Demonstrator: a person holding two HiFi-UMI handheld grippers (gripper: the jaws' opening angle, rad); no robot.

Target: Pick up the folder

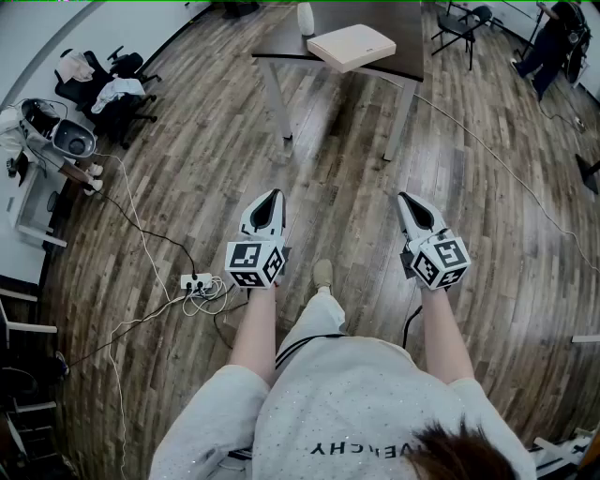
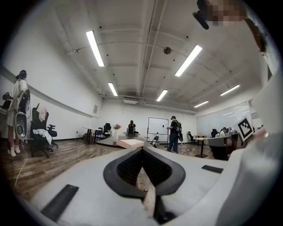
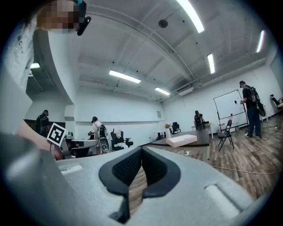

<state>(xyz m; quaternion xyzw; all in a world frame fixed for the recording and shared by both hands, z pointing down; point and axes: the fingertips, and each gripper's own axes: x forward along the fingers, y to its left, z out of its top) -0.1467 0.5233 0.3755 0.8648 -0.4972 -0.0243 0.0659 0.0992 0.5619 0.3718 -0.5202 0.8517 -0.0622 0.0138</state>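
Head view, looking down on a person standing on a wood-plank floor point(image 1: 356, 187), with two grippers held out level, one in each hand.

Left gripper point(image 1: 276, 193): one, bearing one marker cube point(image 1: 255, 262). In the left gripper view its two jaws are drawn together, tips meeting, with nothing between them; only floor shows through the slot below the tips.

Right gripper point(image 1: 404, 197): one, bearing one marker cube point(image 1: 441, 260). In the right gripper view its two jaws are likewise closed tip to tip, and they hold nothing.

Folder point(image 1: 352, 47): one, pale and flat. It lies on the near part of the dark table point(image 1: 403, 42), with one corner hanging over the near edge. It is well apart from both grippers, ahead of them and between their two lines of pointing. No jaw touches it. The left gripper view shows it just above the jaw tips, far off; the right gripper view shows it up and to the right of the tips.

Vase point(image 1: 306, 19): one, white, upright on the same table, behind the folder and to its left.

Other items, counted in the head view: two black office chairs point(image 1: 117, 98) at the left, each draped with pale cloth; one folding chair point(image 1: 464, 28) beyond the table at the right; one power strip point(image 1: 196, 280) on the floor just left of the left gripper, with cables running from it; one other person point(image 1: 553, 42) in the upper right corner.
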